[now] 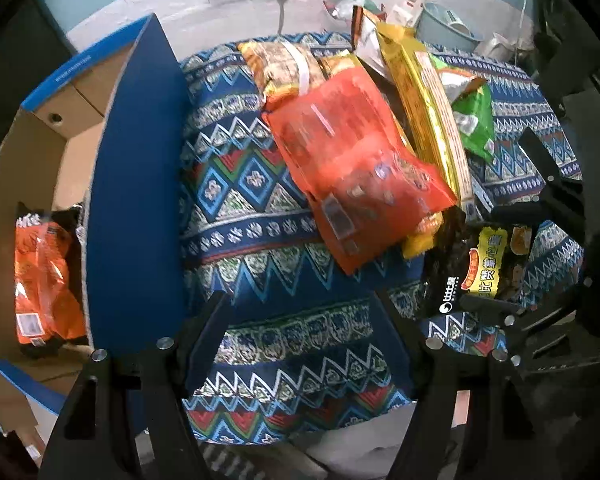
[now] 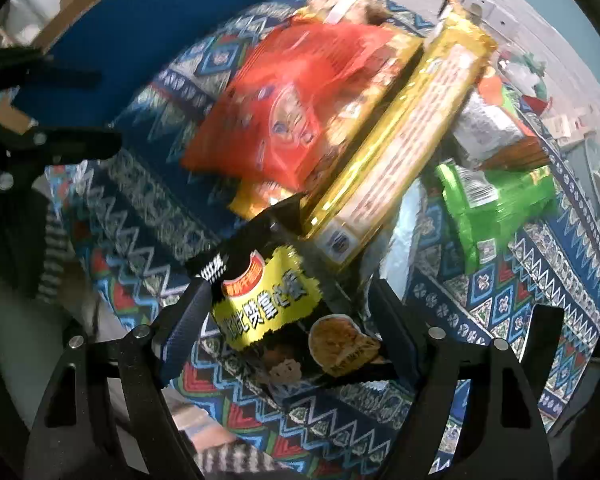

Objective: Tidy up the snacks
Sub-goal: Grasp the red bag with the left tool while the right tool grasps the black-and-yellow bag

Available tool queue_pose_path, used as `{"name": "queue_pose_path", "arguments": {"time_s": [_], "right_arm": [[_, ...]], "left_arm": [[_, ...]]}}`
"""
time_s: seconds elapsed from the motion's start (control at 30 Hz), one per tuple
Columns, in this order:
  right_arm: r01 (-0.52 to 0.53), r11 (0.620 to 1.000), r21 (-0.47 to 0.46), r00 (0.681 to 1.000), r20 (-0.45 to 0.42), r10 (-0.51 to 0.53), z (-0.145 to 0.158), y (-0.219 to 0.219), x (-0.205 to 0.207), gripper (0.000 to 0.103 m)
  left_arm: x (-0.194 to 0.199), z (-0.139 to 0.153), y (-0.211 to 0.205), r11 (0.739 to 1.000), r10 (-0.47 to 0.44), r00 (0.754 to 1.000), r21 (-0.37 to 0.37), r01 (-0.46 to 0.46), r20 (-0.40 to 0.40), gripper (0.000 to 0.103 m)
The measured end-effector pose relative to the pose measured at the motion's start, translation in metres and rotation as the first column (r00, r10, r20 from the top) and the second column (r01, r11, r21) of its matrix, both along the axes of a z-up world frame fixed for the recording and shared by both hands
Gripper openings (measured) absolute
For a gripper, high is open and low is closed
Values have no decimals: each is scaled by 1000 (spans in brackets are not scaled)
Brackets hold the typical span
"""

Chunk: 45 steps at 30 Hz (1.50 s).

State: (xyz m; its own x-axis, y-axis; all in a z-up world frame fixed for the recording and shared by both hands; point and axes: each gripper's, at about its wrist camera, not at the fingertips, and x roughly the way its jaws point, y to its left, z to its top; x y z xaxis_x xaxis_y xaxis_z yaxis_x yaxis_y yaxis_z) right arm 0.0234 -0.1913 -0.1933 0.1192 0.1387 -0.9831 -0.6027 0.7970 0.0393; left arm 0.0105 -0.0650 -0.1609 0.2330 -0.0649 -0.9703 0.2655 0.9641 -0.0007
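Nearest the left wrist camera, the left gripper [image 1: 300, 308] is held spread and empty over a bare stretch of the patterned cloth [image 1: 260, 208], presumably waiting near the box for its turn. At the cloth's left edge a blue cardboard box [image 1: 136, 184] stands open, and one orange packet [image 1: 44, 276] is already laid inside it, so the box is judged to be the collecting place.

Toward the middle and far edge of the cloth, the unsorted snacks are piled loosely: a red-orange bag [image 1: 352, 168] is draped over a yellow-brown packet [image 1: 284, 68], a long gold packet [image 1: 428, 112] leans across them, and a green bag [image 1: 476, 120] lies beyond it.

At the pile's near right side, a black snack bag [image 2: 300, 320] with a yellow label and a printed biscuit picture is pinched across its width by the right gripper [image 2: 296, 312], whose fingers [image 2: 188, 320] press its sides. It appears raised off the cloth, probably for carrying to the box. Its glossy, crinkled film could slip.
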Motion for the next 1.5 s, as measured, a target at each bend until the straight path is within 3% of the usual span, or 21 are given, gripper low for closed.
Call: {"name": "queue_pose_path", "arguments": {"time_s": [0.27, 0.4, 0.43, 0.5, 0.53, 0.83, 1.07, 1.3, 1.5], "right_arm": [[-80, 991, -109, 997, 5, 81, -22, 18, -20, 81], [-77, 991, -108, 997, 15, 79, -21, 18, -24, 81], [-76, 992, -103, 997, 10, 78, -21, 18, -25, 78], [-70, 994, -78, 998, -13, 69, -18, 17, -27, 61], [-62, 996, -67, 998, -21, 60, -17, 14, -28, 56], [26, 999, 36, 999, -47, -24, 5, -10, -21, 54], [110, 991, 82, 993, 32, -113, 39, -27, -2, 55], [237, 963, 131, 962, 107, -251, 60, -57, 25, 55], [345, 923, 174, 921, 130, -368, 60, -71, 45, 55]], "left_arm": [[-3, -7, -3, 1000, -14, 1000, 21, 15, -21, 73], [0, -6, 1, 1000, 2, 1000, 12, -2, -30, 73], [2, -6, 2, 1000, 7, 1000, 11, -6, -30, 73], [5, -5, 4, 1000, 18, 999, 3, -18, -30, 73], [7, -4, 4, 1000, 24, 999, -2, -24, -30, 73], [23, 5, 2, 997, 65, 998, -41, -66, -25, 73], [34, 8, 0, 989, 124, 992, -77, -125, -23, 77], [55, 1, -4, 973, 195, 979, -116, -201, -60, 79], [72, -10, -16, 957, 240, 965, -139, -254, -105, 80]]}}
